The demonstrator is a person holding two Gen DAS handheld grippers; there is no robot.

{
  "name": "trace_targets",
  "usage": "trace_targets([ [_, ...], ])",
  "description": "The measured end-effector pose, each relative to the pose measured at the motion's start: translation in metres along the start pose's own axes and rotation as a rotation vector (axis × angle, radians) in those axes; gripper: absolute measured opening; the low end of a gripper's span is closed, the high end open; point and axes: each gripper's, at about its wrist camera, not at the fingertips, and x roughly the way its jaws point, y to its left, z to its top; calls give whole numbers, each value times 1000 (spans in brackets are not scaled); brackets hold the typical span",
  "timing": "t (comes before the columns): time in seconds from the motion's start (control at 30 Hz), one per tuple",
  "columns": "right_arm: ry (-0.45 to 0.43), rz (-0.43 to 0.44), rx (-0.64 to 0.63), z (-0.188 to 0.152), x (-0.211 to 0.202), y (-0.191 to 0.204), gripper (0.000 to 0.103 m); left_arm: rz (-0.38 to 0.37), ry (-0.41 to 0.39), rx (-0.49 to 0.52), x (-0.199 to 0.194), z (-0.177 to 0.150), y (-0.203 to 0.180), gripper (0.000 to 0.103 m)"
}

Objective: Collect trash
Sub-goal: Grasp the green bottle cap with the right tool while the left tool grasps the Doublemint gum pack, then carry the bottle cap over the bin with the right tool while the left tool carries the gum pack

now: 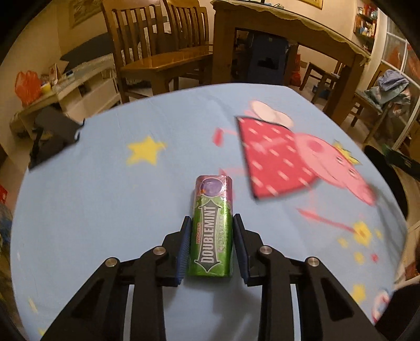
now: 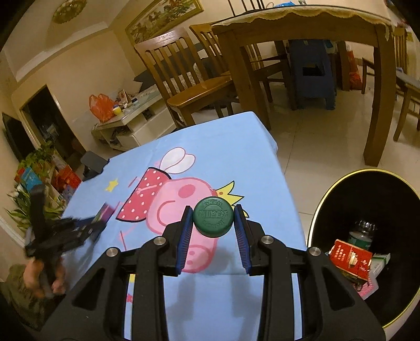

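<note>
My left gripper is shut on a green Doublemint gum pack, held between its blue pads above the blue cartoon tablecloth. My right gripper is shut on a green bottle cap, held above the tablecloth near its right edge. The left gripper with the gum pack shows blurred at the left of the right wrist view. A black trash bin stands on the floor to the right of the table, holding a red box, a bottle and other trash.
Wooden chairs and a wooden dining table stand beyond the low table. A white TV stand with an orange bag is at the left. A dark object lies on the table's far left corner.
</note>
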Motion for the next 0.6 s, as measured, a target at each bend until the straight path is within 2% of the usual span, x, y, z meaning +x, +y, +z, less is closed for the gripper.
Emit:
trace_targets([
  [0.07, 0, -5, -20, -2, -2, 5, 32, -12, -7, -18, -10, -13, -14, 29],
  [0.2, 0, -14, -40, -6, -6, 10, 32, -38, 3, -28, -16, -19, -40, 29],
  [0.3, 1, -20, -57, -7, -9, 11, 32, 31, -8, 12, -19, -26, -66, 29],
  [0.37, 3, -20, -69, -9, -12, 12, 32, 54, -17, -3, -19, -28, -71, 29],
  [0.43, 4, -22, -78, -11, -13, 13, 32, 60, -17, -28, -16, -25, -73, 34],
  [0.47, 6, -21, -81, -11, -13, 13, 32, 71, -16, -33, -14, -23, -72, 48],
  [0.5, 6, -20, -83, -12, -14, 13, 32, 103, -13, -46, -12, -22, -69, 76],
  [0.53, 7, -19, -83, -11, -14, 13, 32, 146, -4, -85, -9, -21, -63, 84],
  [0.6, 6, -20, -83, -12, -13, 13, 32, 79, 9, -169, -2, -19, -47, 90],
])
